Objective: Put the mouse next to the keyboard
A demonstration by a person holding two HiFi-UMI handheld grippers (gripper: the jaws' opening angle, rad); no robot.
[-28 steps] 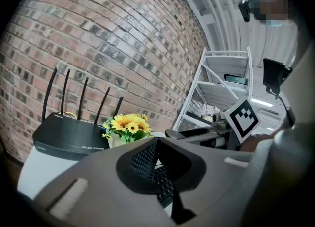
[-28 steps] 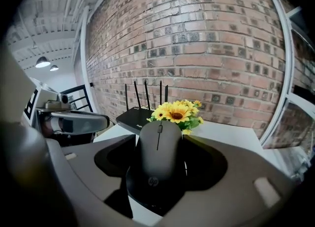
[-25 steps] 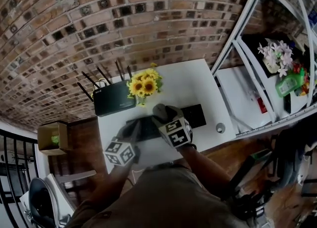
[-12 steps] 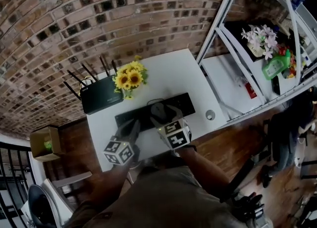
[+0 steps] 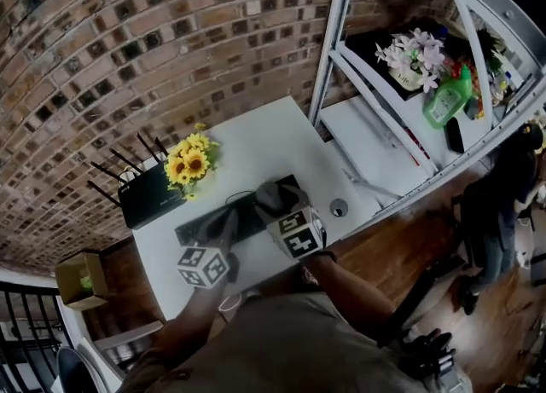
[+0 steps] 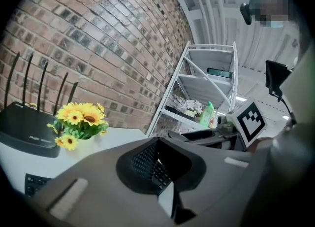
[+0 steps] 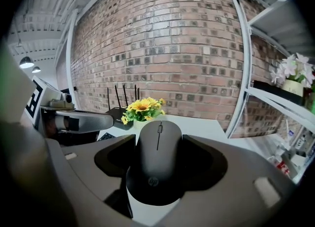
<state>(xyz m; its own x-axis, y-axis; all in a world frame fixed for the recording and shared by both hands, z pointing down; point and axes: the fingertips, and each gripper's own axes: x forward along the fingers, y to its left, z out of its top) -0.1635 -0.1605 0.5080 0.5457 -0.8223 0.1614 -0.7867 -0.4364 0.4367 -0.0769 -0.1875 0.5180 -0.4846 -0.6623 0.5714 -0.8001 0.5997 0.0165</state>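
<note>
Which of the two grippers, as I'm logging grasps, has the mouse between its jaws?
The right gripper: a black HP mouse is clamped between its jaws. The left gripper holds nothing between its jaws; only the keyboard shows past them.

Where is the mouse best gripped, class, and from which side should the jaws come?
Grip the mouse across its two long sides, coming from its rear, logo end. The sides are nearly parallel, while the top is domed. The right gripper holds it so: a jaw on each side, wheel pointing away.
</note>
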